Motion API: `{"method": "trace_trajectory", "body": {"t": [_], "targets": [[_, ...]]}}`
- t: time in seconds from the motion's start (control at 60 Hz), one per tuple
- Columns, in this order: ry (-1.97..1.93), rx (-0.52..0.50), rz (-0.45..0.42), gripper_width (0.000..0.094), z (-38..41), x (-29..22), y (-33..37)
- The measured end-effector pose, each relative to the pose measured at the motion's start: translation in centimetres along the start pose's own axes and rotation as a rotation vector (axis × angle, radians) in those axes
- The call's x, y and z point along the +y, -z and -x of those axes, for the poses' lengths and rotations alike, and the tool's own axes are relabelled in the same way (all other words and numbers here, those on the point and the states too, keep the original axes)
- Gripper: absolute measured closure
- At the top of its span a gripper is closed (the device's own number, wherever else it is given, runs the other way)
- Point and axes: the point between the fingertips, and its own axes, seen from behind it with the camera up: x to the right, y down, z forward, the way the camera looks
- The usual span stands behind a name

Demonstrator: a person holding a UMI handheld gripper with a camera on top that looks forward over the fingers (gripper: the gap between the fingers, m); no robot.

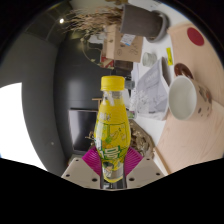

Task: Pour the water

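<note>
Gripper view. A yellow-capped bottle (112,125) stands upright between the two fingers of the gripper (111,160), its lower body held against the pink pads (97,157); both fingers appear to press on it, so the tool is closed on the bottle at a narrow spread. The bottle is clear, filled with a yellow-green liquid, and carries a green and yellow label around its lower half. Its cap (113,84) points away from the tool, toward the far clutter.

Ahead and to the right of the fingers, a white cup (184,97) with a dark inside rests on a pale wooden board (195,140). It is apart from the bottle, with its mouth turned toward the tool. Between bottle and cup lies a sheet of crumpled printed paper (150,90), close beside the bottle's right shoulder. Beyond the cup, a red round mark (195,37) shows on a light surface.

Farther ahead, beyond the cap, a heap of dry brown stalks (95,22) and a pale round pot (142,20) crowd the background. To the left of the fingers the ground is a dark grey floor (50,90) with a bright white patch (25,125) near the tool
</note>
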Motion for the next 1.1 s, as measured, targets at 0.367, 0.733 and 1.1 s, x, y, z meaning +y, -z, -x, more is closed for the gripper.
{"method": "trace_trajectory", "body": {"t": [0.367,0.733,1.1], "targets": [[1.071,0.143,-0.294,0.0683,11.7,-12.8,6.2],[1.418,0.577,-0.305,0.0684,-3.6,-30.2,13.0],[1.297,0.730,-0.230,0.0668,-18.5,-32.9,15.6]]}}
